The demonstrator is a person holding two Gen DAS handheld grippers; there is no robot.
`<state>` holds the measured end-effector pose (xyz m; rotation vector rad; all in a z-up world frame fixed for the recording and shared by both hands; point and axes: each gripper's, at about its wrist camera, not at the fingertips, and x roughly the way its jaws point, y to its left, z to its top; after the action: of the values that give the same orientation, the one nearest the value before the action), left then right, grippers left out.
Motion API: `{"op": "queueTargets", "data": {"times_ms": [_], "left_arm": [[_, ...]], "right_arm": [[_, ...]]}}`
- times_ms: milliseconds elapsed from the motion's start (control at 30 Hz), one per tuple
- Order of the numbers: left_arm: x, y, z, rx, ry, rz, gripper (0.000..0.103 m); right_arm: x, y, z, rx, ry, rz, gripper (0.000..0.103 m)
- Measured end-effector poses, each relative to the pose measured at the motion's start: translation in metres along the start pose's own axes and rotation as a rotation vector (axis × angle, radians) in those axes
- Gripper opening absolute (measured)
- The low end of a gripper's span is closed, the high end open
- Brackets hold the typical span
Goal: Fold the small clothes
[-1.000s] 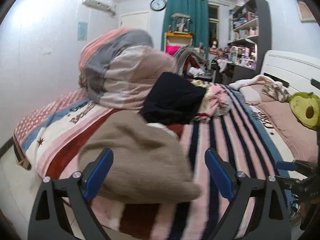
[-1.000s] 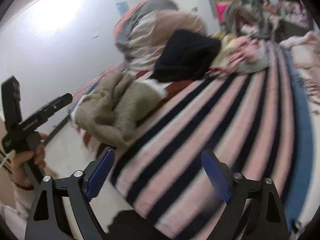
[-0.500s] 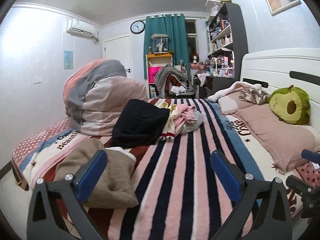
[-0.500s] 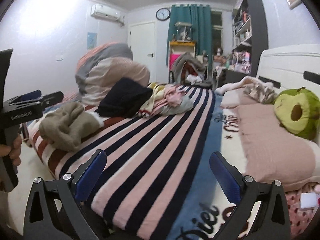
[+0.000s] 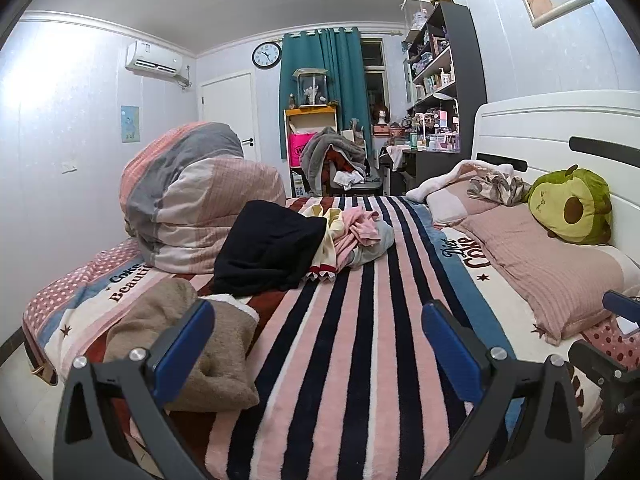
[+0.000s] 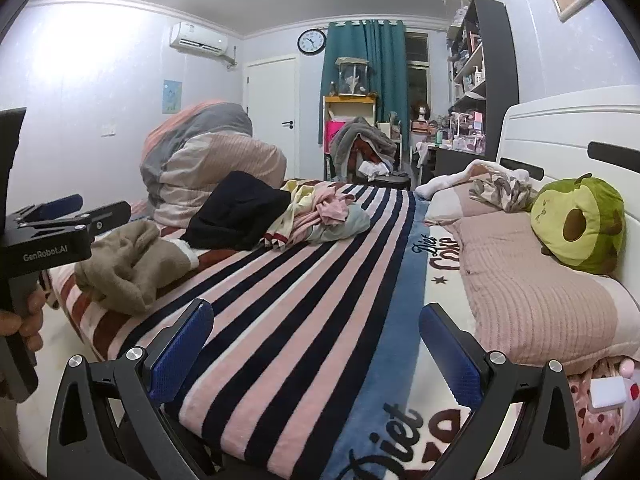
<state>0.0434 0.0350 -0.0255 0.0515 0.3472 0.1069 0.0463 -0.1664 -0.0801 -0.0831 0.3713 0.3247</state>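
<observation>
A heap of small clothes lies mid-bed: a black garment, a cream piece and a pink one; the heap shows in the right wrist view too. A tan knit garment lies crumpled at the bed's near left corner, also in the right wrist view. My left gripper is open and empty above the striped blanket, its left finger beside the tan garment. My right gripper is open and empty over the blanket. The left gripper's body shows at the right wrist view's left edge.
A rolled duvet sits behind the clothes on the left. Pink pillows and an avocado plush lie along the white headboard on the right. A cluttered chair and shelves stand past the bed.
Both grippers have pulled back and levelled, now looking down the whole bed. The tan garment lies further from the left gripper than one second ago. Both stay open.
</observation>
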Motion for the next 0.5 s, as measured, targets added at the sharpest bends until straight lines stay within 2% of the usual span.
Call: {"op": "queueTargets", "data": {"times_ms": [500], "left_arm": [[-0.004,-0.0044,-0.0016,0.002,-0.01,-0.012,0.102]], "right_arm": [[-0.0015,-0.0023,-0.0003,0.001,0.001,-0.013,0.102]]}}
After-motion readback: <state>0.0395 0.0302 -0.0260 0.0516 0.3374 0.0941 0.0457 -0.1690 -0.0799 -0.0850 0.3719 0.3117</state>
